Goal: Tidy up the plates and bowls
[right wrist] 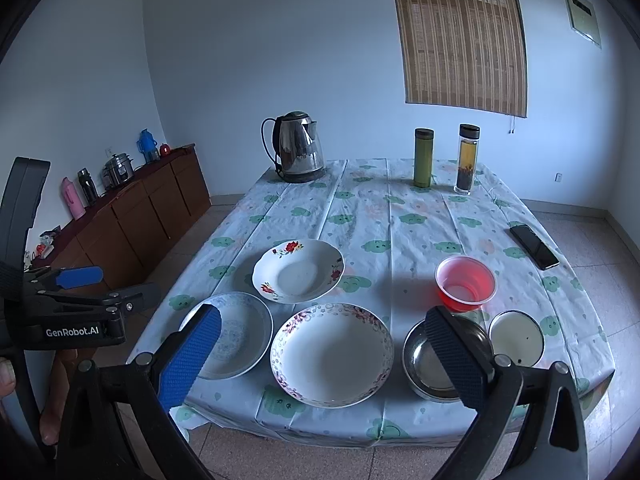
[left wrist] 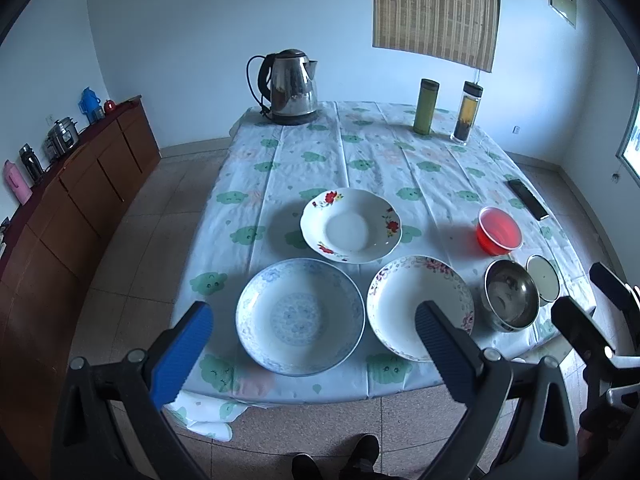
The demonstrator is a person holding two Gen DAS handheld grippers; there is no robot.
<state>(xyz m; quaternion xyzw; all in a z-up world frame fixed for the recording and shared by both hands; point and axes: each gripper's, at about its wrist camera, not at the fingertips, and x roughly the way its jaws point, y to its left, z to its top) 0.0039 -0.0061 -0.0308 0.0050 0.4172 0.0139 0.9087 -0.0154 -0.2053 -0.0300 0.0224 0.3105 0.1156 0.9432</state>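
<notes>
A blue-patterned plate (left wrist: 300, 316) (right wrist: 234, 334) lies at the table's front left. A purple-flower plate (left wrist: 412, 300) (right wrist: 332, 354) lies beside it. A red-flower plate (left wrist: 351, 225) (right wrist: 298, 271) lies behind them. A steel bowl (left wrist: 511, 300) (right wrist: 430, 364), a small white bowl (left wrist: 542, 280) (right wrist: 516, 338) and a red plastic bowl (left wrist: 500, 231) (right wrist: 466, 284) sit at the right. My left gripper (left wrist: 314, 320) is open, above the front edge over the blue-patterned plate. My right gripper (right wrist: 324, 344) is open, in front of the purple-flower plate. Both are empty.
A steel kettle (left wrist: 290, 86) (right wrist: 298, 148), a green flask (left wrist: 427, 106) (right wrist: 423, 157) and a tea bottle (left wrist: 466, 112) (right wrist: 466, 158) stand at the table's far end. A black phone (left wrist: 528, 199) (right wrist: 534, 247) lies at the right edge. A wooden sideboard (left wrist: 80, 200) runs along the left wall.
</notes>
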